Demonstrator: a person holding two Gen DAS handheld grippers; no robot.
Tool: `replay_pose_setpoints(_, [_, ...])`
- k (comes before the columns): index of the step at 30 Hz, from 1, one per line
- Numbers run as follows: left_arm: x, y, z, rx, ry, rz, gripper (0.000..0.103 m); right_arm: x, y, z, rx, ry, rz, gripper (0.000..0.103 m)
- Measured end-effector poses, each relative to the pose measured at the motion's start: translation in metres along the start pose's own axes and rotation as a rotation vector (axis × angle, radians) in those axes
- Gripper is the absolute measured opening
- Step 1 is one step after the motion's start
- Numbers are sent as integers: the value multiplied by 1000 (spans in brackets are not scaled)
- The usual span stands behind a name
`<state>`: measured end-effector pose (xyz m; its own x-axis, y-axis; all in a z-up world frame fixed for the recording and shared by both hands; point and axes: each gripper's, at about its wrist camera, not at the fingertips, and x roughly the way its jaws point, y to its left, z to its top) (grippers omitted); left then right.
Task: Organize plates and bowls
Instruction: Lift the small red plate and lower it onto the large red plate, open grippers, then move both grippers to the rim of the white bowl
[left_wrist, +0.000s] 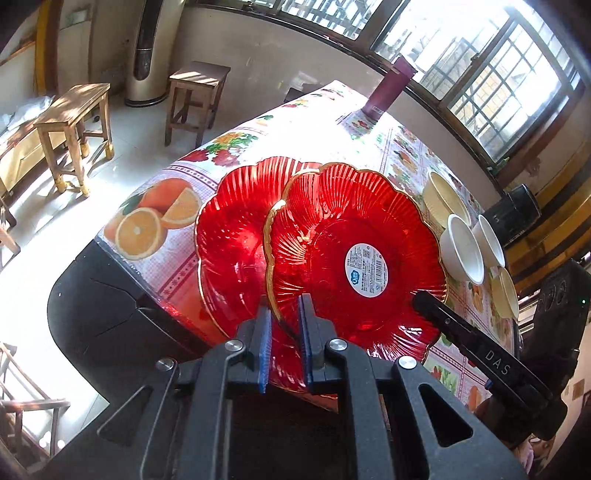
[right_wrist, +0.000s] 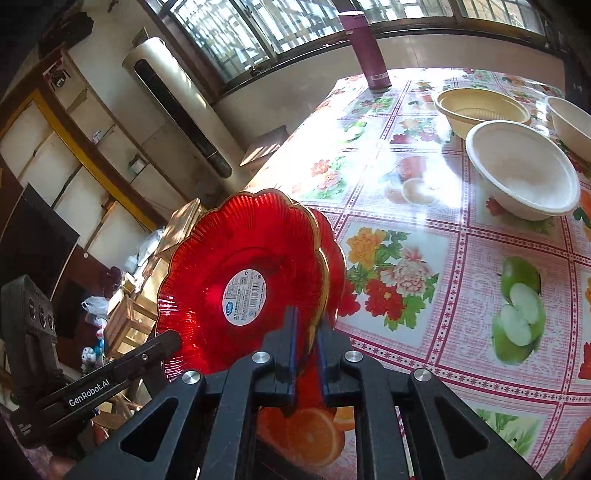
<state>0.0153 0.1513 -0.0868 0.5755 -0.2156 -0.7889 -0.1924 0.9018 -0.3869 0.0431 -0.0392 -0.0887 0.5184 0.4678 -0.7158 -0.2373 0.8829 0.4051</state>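
Grip status: left gripper (left_wrist: 285, 321) clamped on rim of first red plate (left_wrist: 229, 240); right gripper (right_wrist: 306, 332) clamped, apparently on rim of second red plate (left_wrist: 332, 221). Both plates held tilted near upright over near corner of table (right_wrist: 424, 258), faces overlapping; touching or just apart, cannot tell. Second plate to the right of first, on the side toward bowls (right_wrist: 524, 173). Judged next: nest faces together, lay flat, with right hand nearer the bowls.
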Motion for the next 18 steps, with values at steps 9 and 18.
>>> replay_pose_setpoints(9, [-11,18,5,-48,-62,18,22,-8,20,-4,-97,-25,-54,40])
replay_pose_setpoints(18, [-50,-20,2,30,-253,-80,87,-80,-27,-9,-78,-236,-59,72])
